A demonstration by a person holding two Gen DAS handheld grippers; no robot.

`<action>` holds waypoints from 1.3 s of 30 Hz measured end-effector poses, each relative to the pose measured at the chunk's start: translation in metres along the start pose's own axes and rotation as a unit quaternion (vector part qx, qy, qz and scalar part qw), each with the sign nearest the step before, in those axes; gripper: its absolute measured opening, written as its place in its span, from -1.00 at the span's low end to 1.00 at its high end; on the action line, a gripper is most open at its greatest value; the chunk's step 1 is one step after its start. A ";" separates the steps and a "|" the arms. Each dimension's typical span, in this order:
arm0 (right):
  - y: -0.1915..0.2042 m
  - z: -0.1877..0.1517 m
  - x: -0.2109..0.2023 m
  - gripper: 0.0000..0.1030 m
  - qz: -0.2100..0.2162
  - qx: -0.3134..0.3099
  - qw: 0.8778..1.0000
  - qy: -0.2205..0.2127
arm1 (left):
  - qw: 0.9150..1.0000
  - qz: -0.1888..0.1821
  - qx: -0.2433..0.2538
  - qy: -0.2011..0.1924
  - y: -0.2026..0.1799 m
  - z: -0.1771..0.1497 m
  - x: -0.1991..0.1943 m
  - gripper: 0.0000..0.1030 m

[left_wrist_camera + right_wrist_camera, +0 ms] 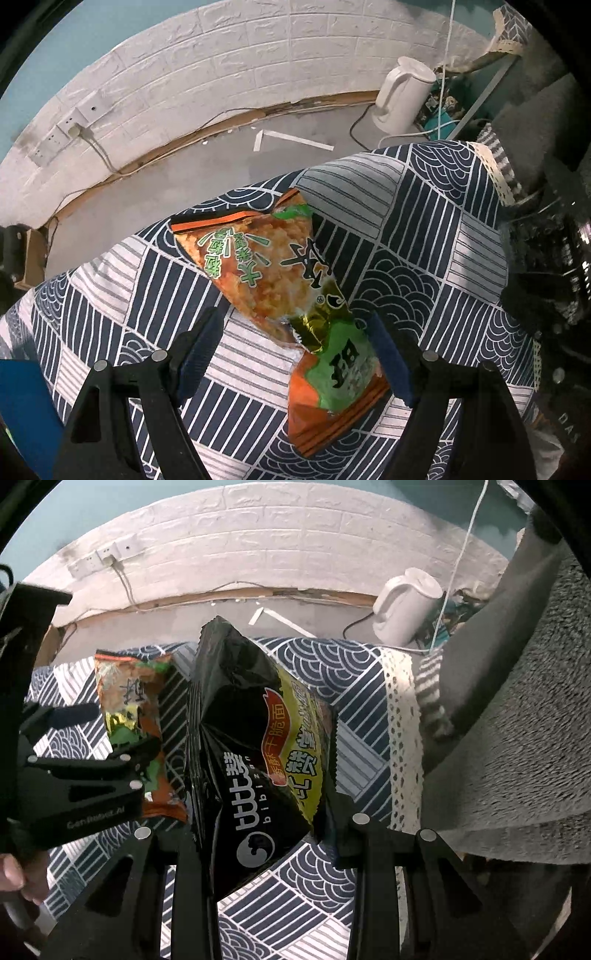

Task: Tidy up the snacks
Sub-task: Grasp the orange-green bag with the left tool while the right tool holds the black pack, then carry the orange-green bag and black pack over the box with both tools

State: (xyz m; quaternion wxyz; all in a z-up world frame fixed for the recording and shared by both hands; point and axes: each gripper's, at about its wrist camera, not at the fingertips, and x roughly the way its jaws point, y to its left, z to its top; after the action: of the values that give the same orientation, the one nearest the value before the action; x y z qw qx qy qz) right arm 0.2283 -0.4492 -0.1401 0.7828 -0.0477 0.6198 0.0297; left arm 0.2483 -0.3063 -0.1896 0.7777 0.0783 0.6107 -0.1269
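So the whole thing sits on a table covered in a navy-and-white patterned cloth (pixel 424 236), with a white kettle (pixel 402 96) down on the floor behind it by the brick-look wall. Biggest snack in play is the black noodle-snack bag (pixel 251 760), and the right gripper (pixel 266 834) has its jaws pinched tight on the bag's lower part, holding it up off the cloth. Next size down is the orange-and-green snack bag (pixel 295 295), lying flat on the cloth, a bit twisted in the middle. The left gripper (pixel 291 350) hangs right over it with jaws spread wide, one pad on each side of the bag's near half, not pressing on it yet. Looks to me like the pick-up step for that second bag: next move would be sinking a touch lower and squeezing on the crinkled middle, gently, since that foil probably slides.
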 end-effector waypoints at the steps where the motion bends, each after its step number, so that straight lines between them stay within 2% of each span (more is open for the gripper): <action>1: 0.002 0.000 0.001 -0.41 0.000 -0.003 1.000 0.001 | 1.000 0.003 0.000 -0.002 0.001 0.000 0.000 0.58; 2: 0.004 0.000 0.002 -0.41 0.001 -0.005 1.000 0.003 | 1.000 0.006 -0.001 -0.005 0.001 -0.001 0.000 0.57; 3: 0.006 -0.001 0.003 -0.41 0.000 -0.008 1.000 0.004 | 1.000 0.004 -0.005 -0.009 0.003 -0.002 -0.001 0.46; 4: 0.010 -0.001 0.004 -0.41 -0.001 -0.012 1.000 0.005 | 1.000 0.000 -0.007 -0.011 0.003 -0.002 -0.002 0.18; 7: 0.015 -0.003 0.006 -0.41 -0.001 -0.019 1.000 0.007 | 1.000 -0.015 -0.018 -0.009 0.009 -0.005 -0.003 -0.26; 10: 0.021 -0.005 0.004 -0.41 -0.005 -0.030 1.000 0.007 | 1.000 0.000 -0.013 -0.011 0.011 -0.008 -0.006 -0.38; 12: 0.023 -0.007 0.003 -0.41 -0.005 -0.032 0.999 0.008 | 1.000 0.009 -0.005 -0.015 0.013 -0.011 -0.009 -0.40; 16: 0.028 -0.012 0.000 -0.41 -0.008 -0.042 0.999 0.011 | 1.000 0.002 -0.007 -0.018 0.021 -0.018 -0.017 -0.41; 20: 0.035 -0.017 -0.008 -0.41 -0.009 -0.048 0.999 0.006 | 0.999 0.008 0.012 -0.029 0.028 -0.030 -0.031 -0.41; 25: 0.051 -0.022 -0.022 -0.41 -0.012 -0.063 0.998 -0.001 | 0.999 0.010 0.014 -0.032 0.041 -0.044 -0.048 -0.41; 39: 0.101 -0.034 -0.069 -0.41 0.010 -0.102 0.994 -0.034 | 0.997 0.015 0.024 -0.067 0.079 -0.098 -0.115 -0.41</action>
State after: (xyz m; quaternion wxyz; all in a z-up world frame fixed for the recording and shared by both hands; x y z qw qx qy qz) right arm 0.1685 -0.3522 -0.0844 0.7943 -0.1204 0.5866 0.1025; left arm 0.1548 -0.1921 -0.1041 0.8167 0.0972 0.5527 -0.1343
